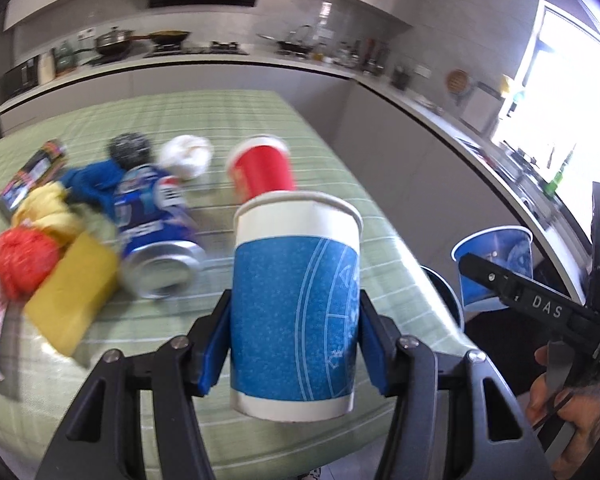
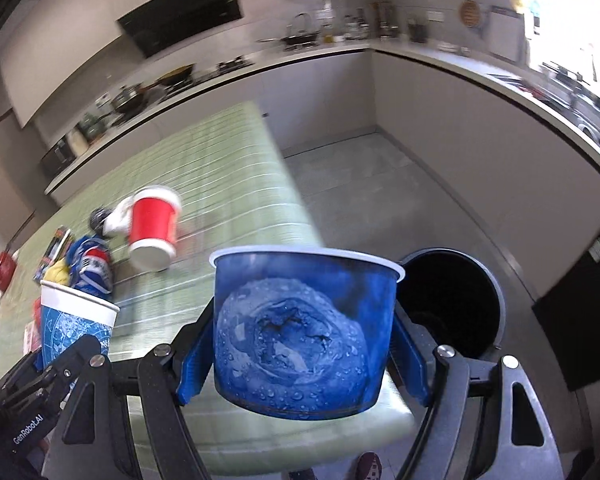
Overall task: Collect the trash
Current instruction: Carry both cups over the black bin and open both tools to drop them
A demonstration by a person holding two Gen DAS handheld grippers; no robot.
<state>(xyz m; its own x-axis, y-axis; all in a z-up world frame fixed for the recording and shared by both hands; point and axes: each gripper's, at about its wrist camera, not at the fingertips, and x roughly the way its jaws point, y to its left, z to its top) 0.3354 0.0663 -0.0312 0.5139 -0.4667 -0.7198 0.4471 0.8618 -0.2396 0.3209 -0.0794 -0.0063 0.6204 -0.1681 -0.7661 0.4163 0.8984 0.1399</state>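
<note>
We see the bin (image 2: 452, 304) mouth open just off the desk (image 2: 228, 168) edge, bare floor (image 2: 380, 184) beyond it. A red cup (image 2: 152, 232) lies on the desk; past it the cloth is bare. The desk's left side is crowded with a can (image 1: 156, 220), sponge (image 1: 72, 300) and wrappers (image 1: 32, 176).

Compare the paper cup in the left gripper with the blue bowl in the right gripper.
The paper cup is tall and narrow; the blue bowl is squat and wide. The cup has white bands above and below a blue sleeve; the bowl is blue all over with a printed photo. Both are upright, lifted off the table, each clamped between blue pads: left gripper, right gripper.
</note>
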